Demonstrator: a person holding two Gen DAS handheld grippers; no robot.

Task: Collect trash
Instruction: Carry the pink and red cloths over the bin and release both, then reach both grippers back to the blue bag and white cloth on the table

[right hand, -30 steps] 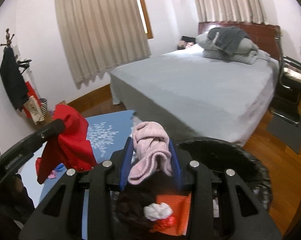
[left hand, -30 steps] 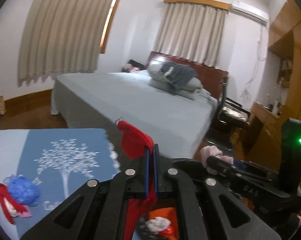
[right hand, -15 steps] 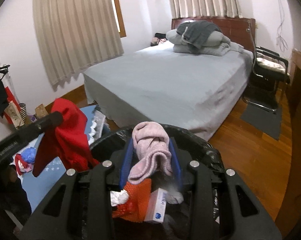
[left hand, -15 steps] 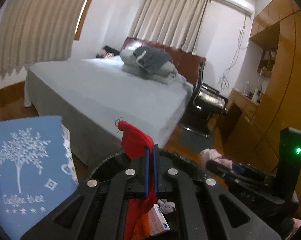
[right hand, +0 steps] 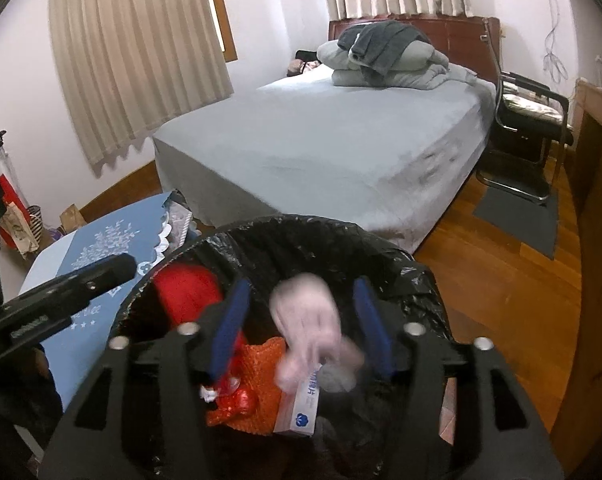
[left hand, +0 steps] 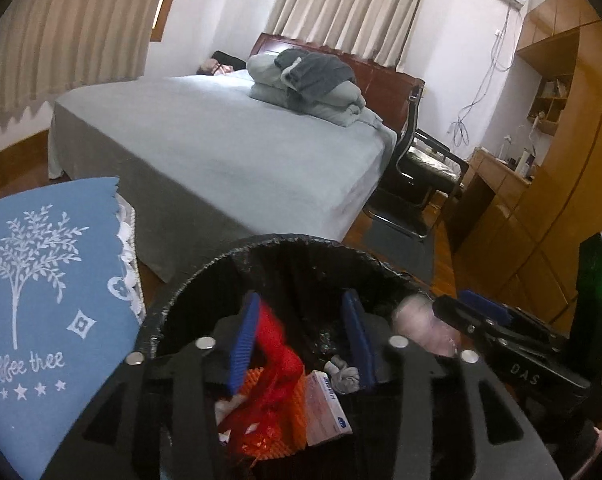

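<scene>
Trash is dropping into the bin (right hand: 401, 264), a round can lined with a black bag that stands on the wooden floor beside the bed (right hand: 341, 140). Both tools hang over its mouth. The left tool (left hand: 301, 340) has just been opening; its jaws stand apart and the red cloth (left hand: 277, 344) lies loose against the left pad, slipping down toward the orange net (left hand: 269, 400) and the small box (left hand: 325, 404) already inside. The right tool (right hand: 301, 328) has also just been opening, and the pink sock (right hand: 309, 320) between its spread jaws is blurred, so it seems to be falling free rather than held. This looks like the release step for two pieces at once. Next, I judge, both tools should lift clear of the rim without snagging the bag, once the red cloth has fully let go, then swing to the blue-clothed surface (left hand: 41, 280) on the left for whatever remains there; nothing more shows on the part in view.
</scene>
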